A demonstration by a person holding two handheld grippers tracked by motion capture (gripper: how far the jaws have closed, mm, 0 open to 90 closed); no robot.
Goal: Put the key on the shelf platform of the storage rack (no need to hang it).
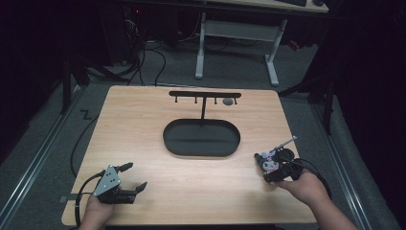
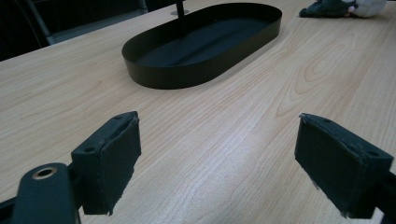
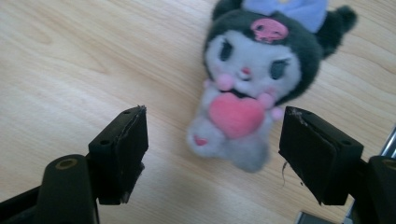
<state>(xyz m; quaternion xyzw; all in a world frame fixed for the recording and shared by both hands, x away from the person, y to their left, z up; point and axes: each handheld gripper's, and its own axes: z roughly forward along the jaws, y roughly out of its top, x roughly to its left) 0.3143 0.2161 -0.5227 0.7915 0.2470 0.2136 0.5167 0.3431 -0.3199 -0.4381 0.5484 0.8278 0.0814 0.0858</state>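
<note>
We held the right gripper point(image 3: 212, 154) low over a small plush keychain point(image 3: 254, 79), a black-and-white doll with a pink skull on its cap and a pink heart at its chest. The jaws stood wide apart, one on either side of the doll's lower body, with nothing gripped between them yet. In the high view the plush keychain point(image 1: 269, 162) lay on the wooden table point(image 1: 143, 129) near its right edge, just in front of our right gripper point(image 1: 274, 173), with its metal chain point(image 1: 283, 143) trailing away toward the far right.

Our left gripper point(image 1: 129, 176) rested at the near left of the table, its jaws spread and empty; its own view looked across bare wood to the black oval tray point(image 2: 154, 70).

That tray point(image 1: 167, 136) sat mid-table, well apart from the doll, with a black hook stand point(image 1: 203, 96) rising from its far side; one small dark thing seemed to hang from the stand's right end, too small for us to name.

We judged the step in hand to be the reach for the doll, with the grasp not yet made. The next move called for bringing the jaws down around the soft body and closing gently, leaving the chain's loop free if it was meant for a hook.
</note>
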